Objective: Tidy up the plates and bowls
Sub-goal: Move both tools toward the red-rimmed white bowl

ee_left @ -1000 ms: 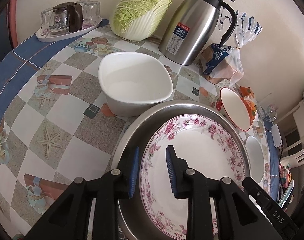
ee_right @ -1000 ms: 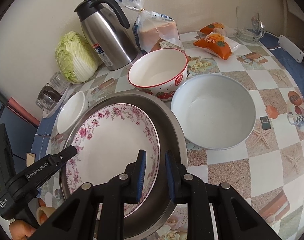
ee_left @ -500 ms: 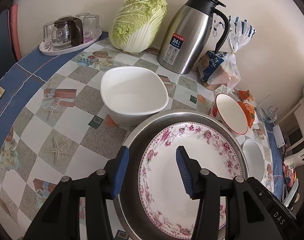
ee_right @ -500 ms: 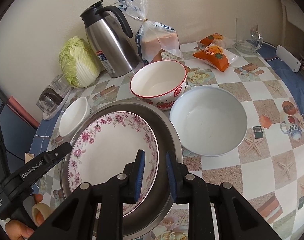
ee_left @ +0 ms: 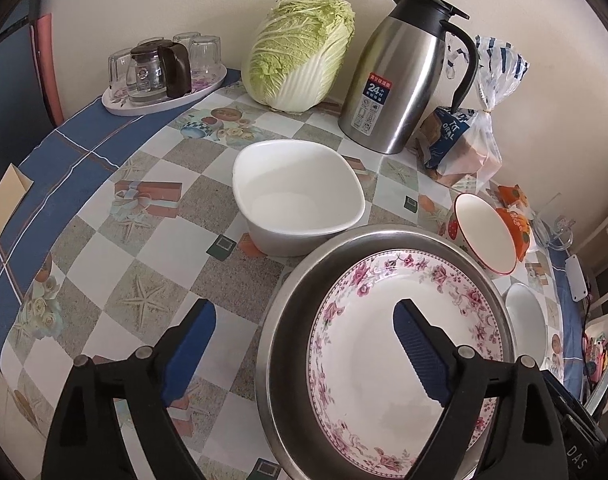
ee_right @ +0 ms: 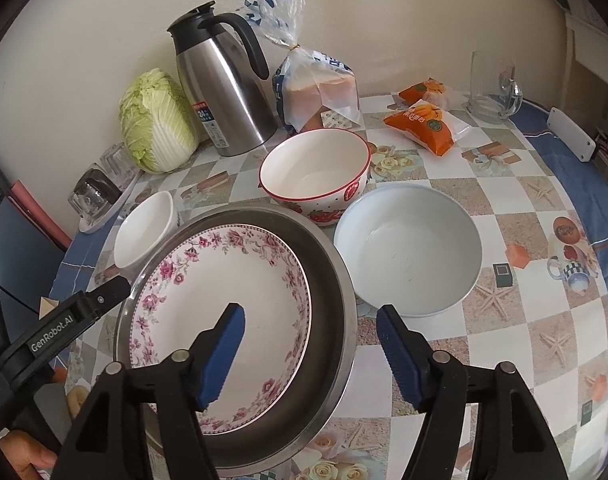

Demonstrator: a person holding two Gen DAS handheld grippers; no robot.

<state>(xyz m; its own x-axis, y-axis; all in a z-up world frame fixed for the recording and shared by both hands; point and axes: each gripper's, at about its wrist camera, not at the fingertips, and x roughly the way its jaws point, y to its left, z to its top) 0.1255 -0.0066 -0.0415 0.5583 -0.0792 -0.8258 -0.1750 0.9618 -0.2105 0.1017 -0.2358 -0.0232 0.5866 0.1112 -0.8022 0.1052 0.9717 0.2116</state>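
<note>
A pink-flowered plate (ee_left: 404, 344) (ee_right: 223, 300) lies inside a large steel basin (ee_left: 287, 320) (ee_right: 332, 280) on the table. My left gripper (ee_left: 304, 344) is open and empty, its fingers straddling the basin's left rim. My right gripper (ee_right: 310, 344) is open and empty, straddling the basin's right rim. A white squarish bowl (ee_left: 295, 196) (ee_right: 143, 232) stands left of the basin. A strawberry-print bowl (ee_right: 316, 172) (ee_left: 484, 236) and a pale round bowl (ee_right: 408, 248) (ee_left: 524, 320) stand to its right.
Along the wall stand a napa cabbage (ee_left: 299, 48), a steel thermos jug (ee_left: 404, 72), a bagged bread loaf (ee_right: 316, 92), orange snack packs (ee_right: 424, 124), a glass mug (ee_right: 492, 92) and a tray of glasses (ee_left: 163, 80). The left gripper's body (ee_right: 43, 340) shows at left.
Both grippers have opened wide, letting go of the basin's rim, and have drawn back slightly. The basin with the plate rests on the table.
</note>
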